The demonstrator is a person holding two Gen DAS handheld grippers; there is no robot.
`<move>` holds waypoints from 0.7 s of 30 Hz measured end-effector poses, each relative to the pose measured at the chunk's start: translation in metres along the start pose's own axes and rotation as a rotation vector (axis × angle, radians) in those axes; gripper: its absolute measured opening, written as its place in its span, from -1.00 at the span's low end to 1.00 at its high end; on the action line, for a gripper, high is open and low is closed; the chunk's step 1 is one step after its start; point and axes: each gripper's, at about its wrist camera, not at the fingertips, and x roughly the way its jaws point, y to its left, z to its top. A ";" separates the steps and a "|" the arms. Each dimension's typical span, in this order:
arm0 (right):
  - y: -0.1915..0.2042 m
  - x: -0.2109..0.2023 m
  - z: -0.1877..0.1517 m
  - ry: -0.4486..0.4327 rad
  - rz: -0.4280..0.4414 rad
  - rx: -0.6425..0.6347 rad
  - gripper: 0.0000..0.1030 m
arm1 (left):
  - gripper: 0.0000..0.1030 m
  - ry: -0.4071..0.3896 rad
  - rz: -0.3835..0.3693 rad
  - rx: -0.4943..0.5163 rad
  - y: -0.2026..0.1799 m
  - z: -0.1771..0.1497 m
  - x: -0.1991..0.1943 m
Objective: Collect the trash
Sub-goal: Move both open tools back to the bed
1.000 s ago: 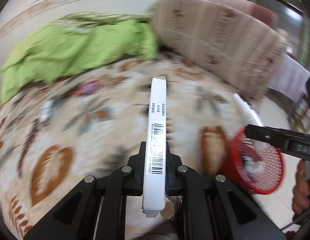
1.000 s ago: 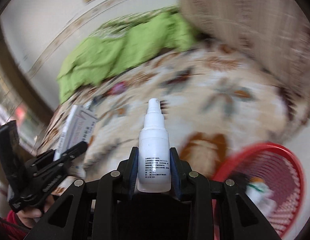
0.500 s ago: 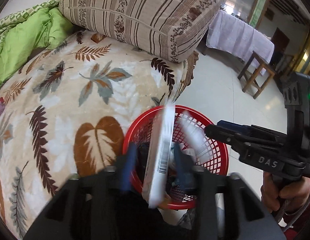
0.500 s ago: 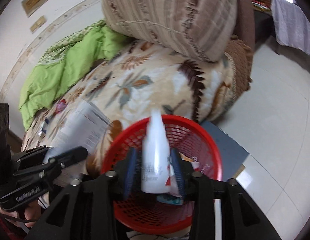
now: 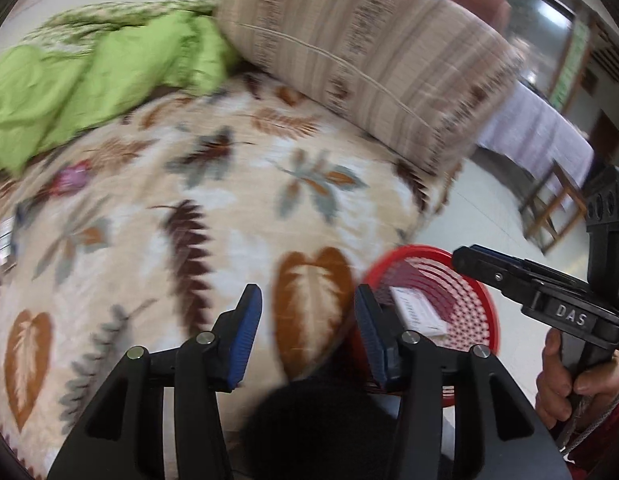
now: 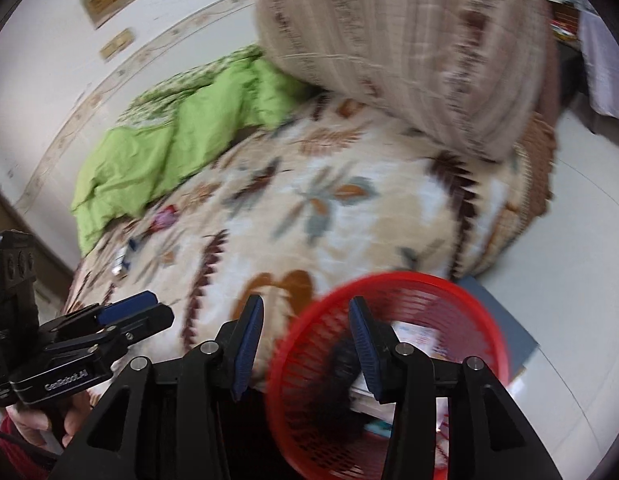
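A red mesh basket (image 5: 475, 300) stands on the floor beside the bed; it also shows in the right wrist view (image 6: 461, 296). A white box (image 5: 419, 312) lies inside it. My left gripper (image 5: 307, 316) is open and empty, above the bed's edge just left of the basket. My right gripper (image 6: 305, 328) is open and empty over the basket's left rim. A small pink wrapper (image 5: 71, 174) and other small bits of trash (image 6: 123, 258) lie on the leaf-patterned blanket (image 5: 213, 216), far to the left.
A green quilt (image 5: 89, 88) lies bunched at the back of the bed. A large striped pillow (image 5: 365, 60) sits at the back right. A wooden stool (image 5: 557, 204) and a cloth-covered table (image 5: 537, 128) stand on the tiled floor to the right.
Both grippers have opened. The white box and the white spray bottle have left the jaws and dropped into the red basket. Both views have swung back up toward the bed.
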 end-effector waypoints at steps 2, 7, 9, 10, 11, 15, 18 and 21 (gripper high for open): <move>0.019 0.009 0.005 0.011 0.030 -0.033 -0.07 | 0.04 -0.017 0.029 -0.039 0.021 0.000 -0.008; 0.074 0.038 0.017 0.042 0.109 -0.120 0.02 | 0.10 -0.055 0.143 -0.154 0.092 -0.005 -0.032; 0.092 0.049 0.022 0.051 0.135 -0.152 0.05 | 0.11 -0.068 0.200 -0.204 0.125 -0.008 -0.042; 0.102 0.055 0.023 0.056 0.145 -0.166 0.05 | 0.13 -0.074 0.219 -0.227 0.139 -0.010 -0.046; 0.115 0.063 0.027 0.064 0.161 -0.186 0.05 | 0.14 -0.081 0.246 -0.262 0.159 -0.012 -0.051; 0.150 0.090 0.034 0.095 0.209 -0.228 0.07 | 0.23 -0.094 0.356 -0.366 0.225 -0.017 -0.066; 0.170 0.107 0.038 0.116 0.238 -0.252 0.07 | 0.28 -0.085 0.439 -0.435 0.272 -0.012 -0.067; 0.187 0.122 0.040 0.128 0.253 -0.282 0.07 | 0.30 -0.066 0.497 -0.472 0.311 -0.001 -0.056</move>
